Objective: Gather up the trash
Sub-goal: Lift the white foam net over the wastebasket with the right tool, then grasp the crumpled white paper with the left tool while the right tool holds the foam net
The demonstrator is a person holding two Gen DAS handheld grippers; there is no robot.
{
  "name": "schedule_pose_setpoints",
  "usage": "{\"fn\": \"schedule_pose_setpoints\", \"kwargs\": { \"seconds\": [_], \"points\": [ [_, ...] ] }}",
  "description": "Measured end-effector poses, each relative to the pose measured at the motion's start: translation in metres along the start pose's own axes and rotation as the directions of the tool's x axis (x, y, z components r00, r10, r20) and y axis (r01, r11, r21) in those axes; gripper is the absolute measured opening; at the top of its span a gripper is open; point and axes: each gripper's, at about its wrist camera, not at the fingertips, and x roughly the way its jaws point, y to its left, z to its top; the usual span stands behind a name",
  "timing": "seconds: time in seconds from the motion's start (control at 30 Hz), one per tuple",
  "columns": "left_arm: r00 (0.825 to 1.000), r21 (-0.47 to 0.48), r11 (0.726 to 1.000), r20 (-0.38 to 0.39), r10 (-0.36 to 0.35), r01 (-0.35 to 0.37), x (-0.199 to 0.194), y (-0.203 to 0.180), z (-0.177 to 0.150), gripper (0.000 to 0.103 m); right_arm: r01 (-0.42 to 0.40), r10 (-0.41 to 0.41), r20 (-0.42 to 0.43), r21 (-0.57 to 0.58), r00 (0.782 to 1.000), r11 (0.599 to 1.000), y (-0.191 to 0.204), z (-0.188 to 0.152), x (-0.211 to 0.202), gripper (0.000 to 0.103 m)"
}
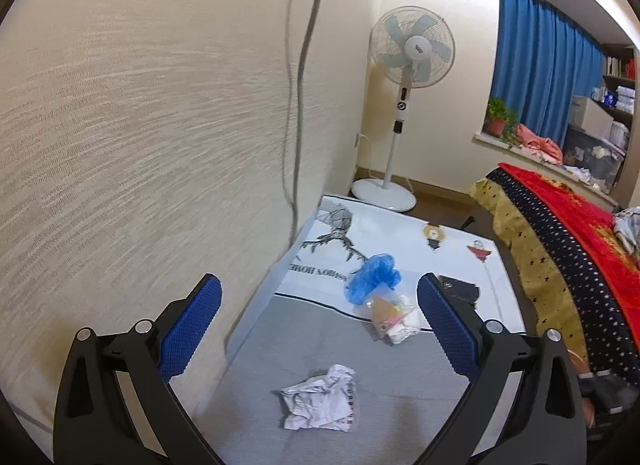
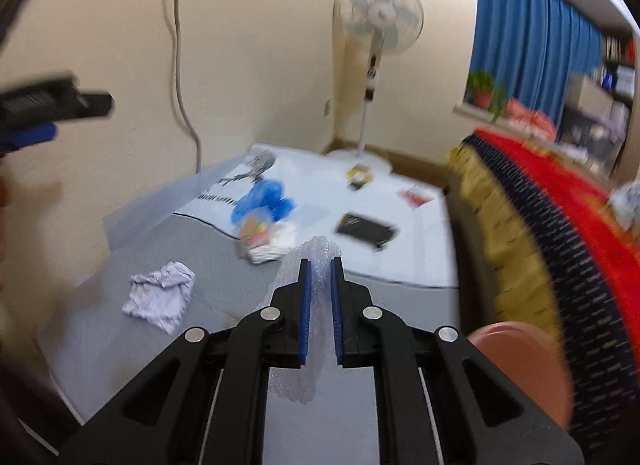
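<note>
My left gripper (image 1: 319,297) is open and empty, held above the grey mat (image 1: 380,393). A crumpled printed paper (image 1: 320,399) lies on the mat just below it. Farther off lie a blue plastic bag (image 1: 374,277) and a clear bag of scraps (image 1: 394,317). My right gripper (image 2: 320,265) is shut on a piece of bubble wrap (image 2: 314,255), held above the mat (image 2: 224,249). The right wrist view also shows the crumpled paper (image 2: 160,297), the blue bag (image 2: 262,199), the scrap bag (image 2: 266,239) and the left gripper's fingers (image 2: 32,133) at the far left.
A white printed sheet (image 1: 400,249) covers the far floor, with a black item (image 2: 366,231) on it. A standing fan (image 1: 404,85) is in the corner. A bed with a red and starred blanket (image 1: 572,241) is on the right. A pink bin rim (image 2: 528,369) is at lower right. The wall with cables (image 1: 296,105) is on the left.
</note>
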Motion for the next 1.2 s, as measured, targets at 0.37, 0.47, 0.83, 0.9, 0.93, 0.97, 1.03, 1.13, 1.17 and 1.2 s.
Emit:
{"fn": "schedule_pose_setpoints", "kwargs": {
  "seconds": [0.37,0.47,0.83,0.9,0.93,0.97,1.03,1.13,1.17,1.2],
  "points": [
    [0.996,-0.040,0.997,-0.065,-0.062,0.060,0.014,-0.016,-0.031,0.095,0.153,-0.162,0.085,0.111,0.983,0.982,-0.107,-0.018,-0.110,0.010],
    [0.995,-0.024,0.999,-0.093,-0.045,0.043,0.033,-0.027,-0.047,0.095,0.157,-0.170,0.067,0.169,0.983,0.973,-0.131,-0.024,-0.109,0.010],
    [0.968,0.106,0.994,-0.242,0.065,-0.040,0.126,-0.039,-0.114,0.095,0.212,-0.233,0.038,0.286,0.972,0.934,-0.190,-0.037,-0.117,0.011],
    [0.963,0.125,0.991,-0.258,0.074,-0.042,0.134,-0.039,-0.120,0.095,0.219,-0.237,0.032,0.285,0.971,0.933,-0.191,-0.038,-0.115,0.011],
    [0.961,0.133,0.990,-0.267,0.075,-0.040,0.139,-0.039,-0.124,0.094,0.222,-0.239,0.027,0.282,0.971,0.933,-0.192,-0.038,-0.113,0.011],
    [0.958,0.135,0.990,-0.279,0.073,-0.036,0.143,-0.038,-0.126,0.091,0.224,-0.240,0.023,0.280,0.971,0.934,-0.192,-0.039,-0.113,0.011],
    [0.948,0.133,0.991,-0.310,0.068,-0.027,0.149,-0.037,-0.130,0.089,0.225,-0.240,0.018,0.276,0.971,0.934,-0.192,-0.039,-0.111,0.011],
    [0.943,0.130,0.991,-0.326,0.060,-0.019,0.152,-0.036,-0.133,0.078,0.223,-0.236,0.015,0.271,0.972,0.936,-0.190,-0.037,-0.107,0.011],
    [0.942,0.127,0.992,-0.330,0.058,-0.017,0.153,-0.036,-0.133,0.070,0.221,-0.234,0.016,0.268,0.972,0.938,-0.190,-0.037,-0.106,0.011],
    [0.943,0.126,0.992,-0.329,0.058,-0.017,0.153,-0.036,-0.133,0.053,0.219,-0.232,0.017,0.265,0.973,0.939,-0.189,-0.036,-0.105,0.011]
  ]
}}
